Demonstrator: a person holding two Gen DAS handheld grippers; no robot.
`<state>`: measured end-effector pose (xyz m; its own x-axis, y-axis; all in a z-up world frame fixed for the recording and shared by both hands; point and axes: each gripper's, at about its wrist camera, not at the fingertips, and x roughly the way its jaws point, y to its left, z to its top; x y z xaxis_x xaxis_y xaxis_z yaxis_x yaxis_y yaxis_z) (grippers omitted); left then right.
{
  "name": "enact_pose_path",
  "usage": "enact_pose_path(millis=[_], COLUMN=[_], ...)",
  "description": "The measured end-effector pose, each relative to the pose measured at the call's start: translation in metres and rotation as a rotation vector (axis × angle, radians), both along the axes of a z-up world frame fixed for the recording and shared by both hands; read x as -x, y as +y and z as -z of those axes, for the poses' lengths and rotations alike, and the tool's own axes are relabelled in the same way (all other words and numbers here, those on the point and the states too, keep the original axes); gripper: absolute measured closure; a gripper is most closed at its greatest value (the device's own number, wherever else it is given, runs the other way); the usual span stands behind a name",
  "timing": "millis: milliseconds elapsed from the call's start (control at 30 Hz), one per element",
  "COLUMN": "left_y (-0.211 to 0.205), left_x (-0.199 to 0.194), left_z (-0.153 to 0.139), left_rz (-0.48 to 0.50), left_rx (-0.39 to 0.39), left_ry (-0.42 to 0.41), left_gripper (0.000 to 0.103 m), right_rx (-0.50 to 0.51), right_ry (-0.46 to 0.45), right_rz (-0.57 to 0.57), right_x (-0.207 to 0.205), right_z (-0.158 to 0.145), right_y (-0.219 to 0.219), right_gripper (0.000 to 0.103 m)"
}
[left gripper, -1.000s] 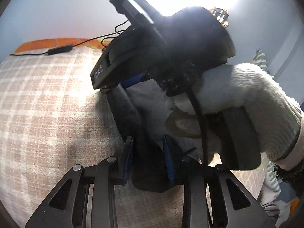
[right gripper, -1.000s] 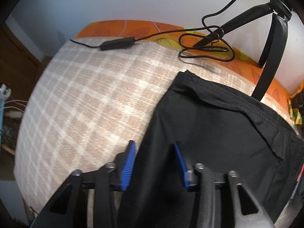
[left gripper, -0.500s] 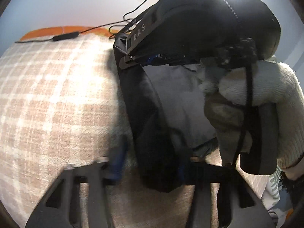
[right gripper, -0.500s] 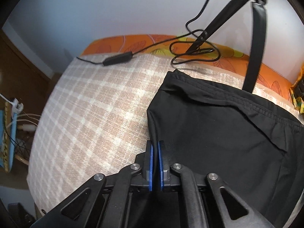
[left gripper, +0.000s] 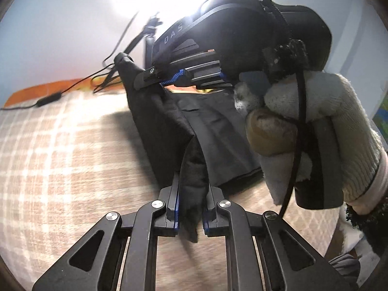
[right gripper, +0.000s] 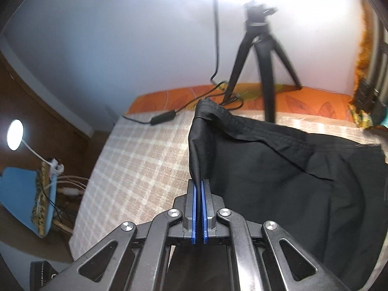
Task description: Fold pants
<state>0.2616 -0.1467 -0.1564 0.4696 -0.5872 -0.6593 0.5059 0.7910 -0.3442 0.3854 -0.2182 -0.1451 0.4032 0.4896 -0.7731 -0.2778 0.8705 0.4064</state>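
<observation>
At the bed's edge, both grips: each gripper has the black pants pinched along one side.
Left gripper (left gripper: 190, 208): clamped on a thick bunch of cloth that hangs out below the pads, at 6 o'clock in its own view.
Right gripper (right gripper: 199, 208): pressed tight on a thin fold of the pants' side edge, near the waistband; seen from the left camera it sits at 12 to 1 o'clock, held by a gloved hand (left gripper: 322, 131).
Pants (right gripper: 278, 169): lifted along the gripped edge, the rest lying on the checked blanket (right gripper: 145, 160) toward 3 o'clock in the right view; waistband corner peaks at 12 o'clock.
Step in hand, as I judge it: carrying the held edge across to lay one half over the other.
Doing it well: keep both grippers level and the cloth taut between them, so the edge lands straight; let it down onto the far edge before letting go.
Risk: the left bunch is bulky and could drag a wrinkle under the fold.
Beyond: a tripod (right gripper: 262, 55) and a cable (right gripper: 165, 117) stand at 12 o'clock by the wall; steer the waistband clear of them.
</observation>
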Motion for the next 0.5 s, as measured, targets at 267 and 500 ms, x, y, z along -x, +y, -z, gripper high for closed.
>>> enact_pose_path(millis=[267, 500], left_y=[-0.007, 0.023], left_x=[0.008, 0.02], left_z=[-0.016, -0.025], left_rz=[0.1, 0.051], left_rx=[0.017, 0.009], left_ry=[0.017, -0.04], left_gripper=[0.064, 0.061], right_rx=[-0.09, -0.124], right_ry=[-0.032, -0.039], right_rz=[0.082, 0.16], right_x=[0.013, 0.017], right_z=[-0.016, -0.011], right_y=[-0.064, -0.119], right_gripper=[0.102, 0.102])
